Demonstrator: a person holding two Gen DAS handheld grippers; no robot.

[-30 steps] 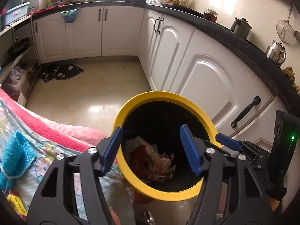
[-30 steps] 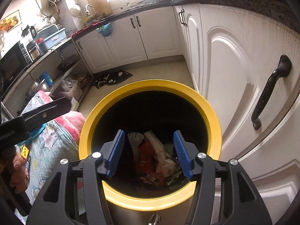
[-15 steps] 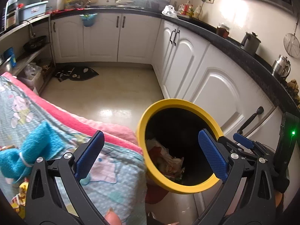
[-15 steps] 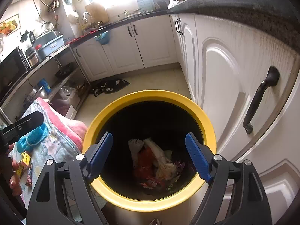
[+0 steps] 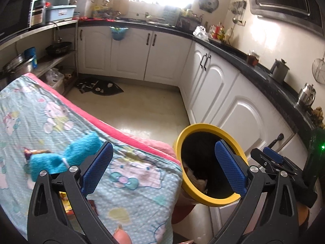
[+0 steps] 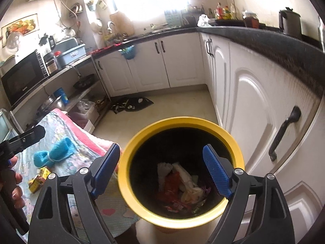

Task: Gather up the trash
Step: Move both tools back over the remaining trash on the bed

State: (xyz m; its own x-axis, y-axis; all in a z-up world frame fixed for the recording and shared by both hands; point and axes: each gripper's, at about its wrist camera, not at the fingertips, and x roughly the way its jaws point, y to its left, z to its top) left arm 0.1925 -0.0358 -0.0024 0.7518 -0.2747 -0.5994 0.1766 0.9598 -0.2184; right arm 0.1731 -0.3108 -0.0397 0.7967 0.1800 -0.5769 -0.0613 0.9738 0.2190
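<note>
A yellow-rimmed black bin (image 6: pixel 180 122) stands by the white cabinets, with crumpled wrappers (image 6: pixel 178 187) at its bottom; it also shows in the left wrist view (image 5: pixel 205 127). My right gripper (image 6: pixel 162 172) is open and empty above the bin's mouth. My left gripper (image 5: pixel 162 168) is open and empty above the edge of a patterned cloth (image 5: pixel 132 193), left of the bin. Small yellow wrappers (image 6: pixel 39 178) lie on the cloth (image 6: pixel 67 136) beside a blue rolled towel (image 6: pixel 54 152), which also shows in the left wrist view (image 5: pixel 67 156).
White cabinets (image 6: pixel 254 105) with a black handle (image 6: pixel 284 130) stand right of the bin. A dark mat (image 5: pixel 99 86) lies on the tiled floor. Shelves with pots (image 5: pixel 18 65) and a microwave (image 6: pixel 22 77) stand at the left.
Both grippers have opened wide and pulled back up from the bin. The left gripper has swung left over the cloth, so the blue towel is nearer its centre.
</note>
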